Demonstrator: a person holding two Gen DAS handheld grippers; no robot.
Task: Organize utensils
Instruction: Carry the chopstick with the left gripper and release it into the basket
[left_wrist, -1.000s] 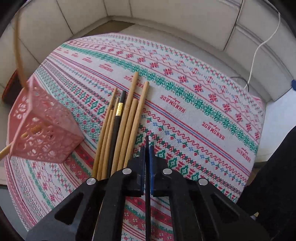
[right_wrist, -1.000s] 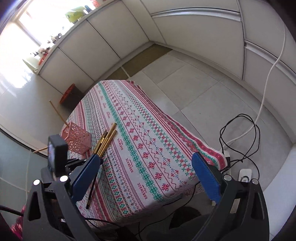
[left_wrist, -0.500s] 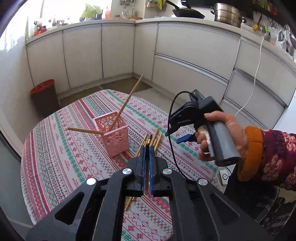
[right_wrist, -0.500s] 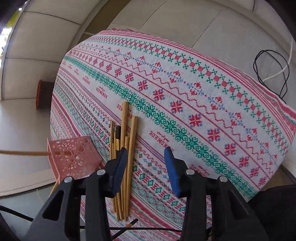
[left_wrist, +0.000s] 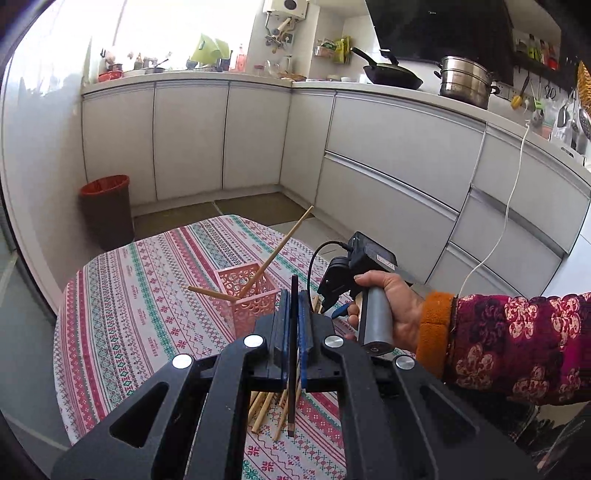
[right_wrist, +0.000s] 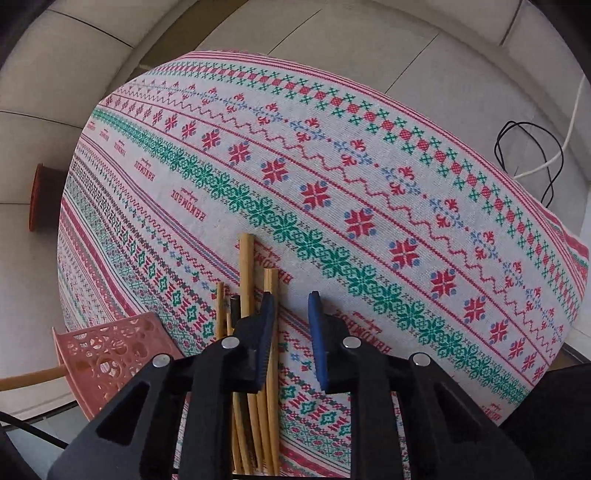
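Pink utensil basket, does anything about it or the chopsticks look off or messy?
The pink basket stands upright, but its two wooden chopsticks splay apart, one poking sideways through the lattice. More chopsticks lie loose on the tablecloth.

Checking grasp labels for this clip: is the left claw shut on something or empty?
Shut on the thin black chopstick: the left claw has its blue pads pressed against both sides, with the stick standing upright between them.

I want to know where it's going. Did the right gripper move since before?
Yes. The right gripper went down closer to the chopsticks on the tablecloth.
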